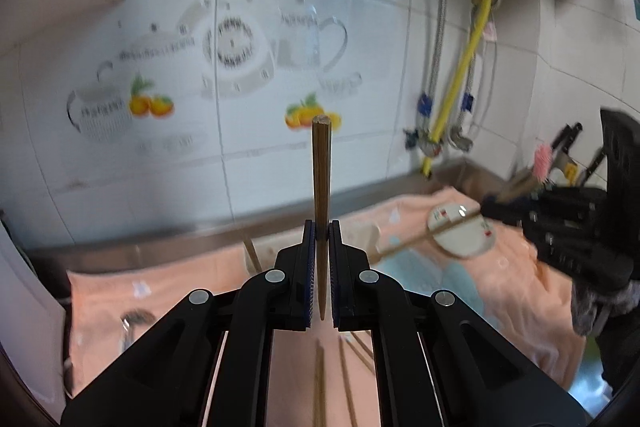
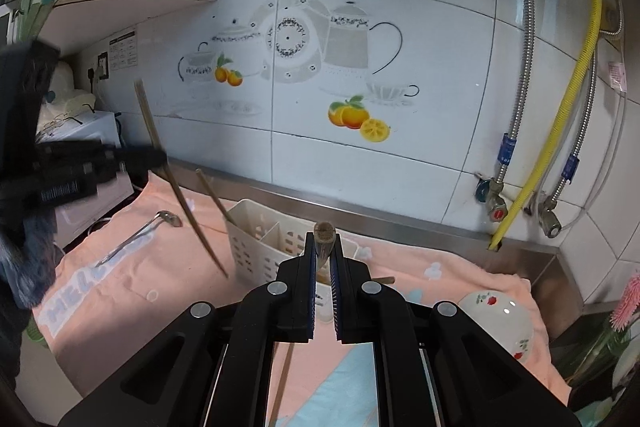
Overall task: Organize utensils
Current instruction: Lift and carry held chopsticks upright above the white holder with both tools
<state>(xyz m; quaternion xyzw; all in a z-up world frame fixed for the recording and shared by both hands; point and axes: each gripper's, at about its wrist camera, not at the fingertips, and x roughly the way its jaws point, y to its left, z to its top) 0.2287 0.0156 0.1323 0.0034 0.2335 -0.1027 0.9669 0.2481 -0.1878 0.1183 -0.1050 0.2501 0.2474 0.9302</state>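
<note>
Now both closed on chopsticks: left gripper (image 1: 320,239) pinching one chopstick (image 1: 321,179) upright, right gripper (image 2: 324,251) clamping another chopstick (image 2: 323,233) end-on. Both above the white basket (image 2: 256,247) on the peach towel (image 2: 460,275); spoon (image 2: 160,219) left of basket, bowl (image 2: 500,319) right of it.

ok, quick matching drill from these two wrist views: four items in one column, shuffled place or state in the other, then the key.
Items
1. left gripper's brown wooden chopstick
2. white perforated plastic utensil caddy
3. white ceramic bowl with red flower print
4. silver metal ladle

Places or states
A. lying flat on the peach towel, far left
B. clamped upright between shut jaws
C. on the towel, right side
D. standing mid-towel by the steel backsplash ledge

Pairs: 1-B, 2-D, 3-C, 4-A
</note>
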